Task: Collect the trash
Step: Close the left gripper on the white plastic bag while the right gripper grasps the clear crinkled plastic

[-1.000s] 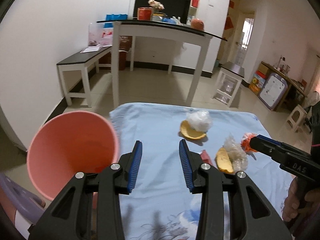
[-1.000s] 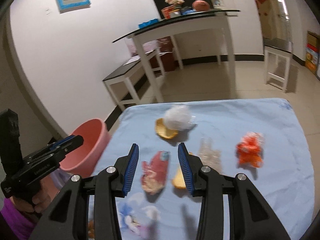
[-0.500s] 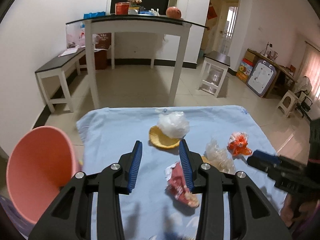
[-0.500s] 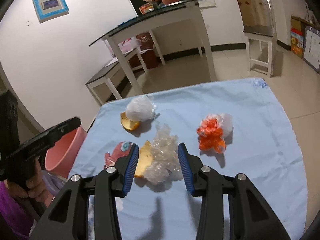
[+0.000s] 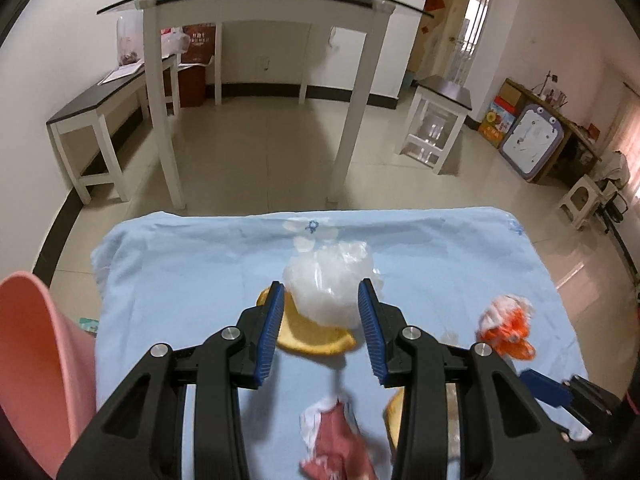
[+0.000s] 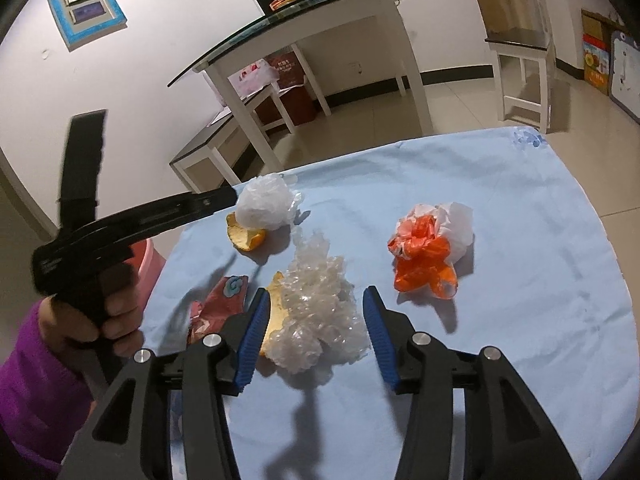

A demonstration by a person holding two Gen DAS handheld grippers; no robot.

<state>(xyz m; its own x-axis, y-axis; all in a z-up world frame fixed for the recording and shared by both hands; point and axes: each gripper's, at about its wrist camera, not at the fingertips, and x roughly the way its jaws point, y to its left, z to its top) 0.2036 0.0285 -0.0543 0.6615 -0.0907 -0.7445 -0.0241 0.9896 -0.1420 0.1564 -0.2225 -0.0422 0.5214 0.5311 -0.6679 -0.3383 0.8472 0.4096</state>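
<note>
My left gripper (image 5: 320, 330) is open, its jaws on either side of a crumpled white plastic bag (image 5: 328, 286) that rests on an orange peel (image 5: 312, 334). My right gripper (image 6: 314, 330) is open around a clear crumpled plastic wrap (image 6: 316, 312) with a second orange peel (image 6: 274, 312) beside it. A red wrapper (image 6: 218, 306) lies to the left, and it shows in the left wrist view (image 5: 336, 440). An orange-and-white bag (image 6: 430, 248) lies to the right. The pink bucket (image 5: 36, 364) stands off the table's left edge.
The trash lies on a table with a light blue cloth (image 6: 540, 240). Beyond it stand a white glass-topped table (image 5: 256, 8), a low bench (image 5: 96, 108) and a small side table (image 5: 440, 120). The left gripper's body (image 6: 132, 224) reaches across the right wrist view.
My left gripper moved forward from the red wrapper to the white bag. My right gripper moved closer around the clear wrap. Both stayed open.
</note>
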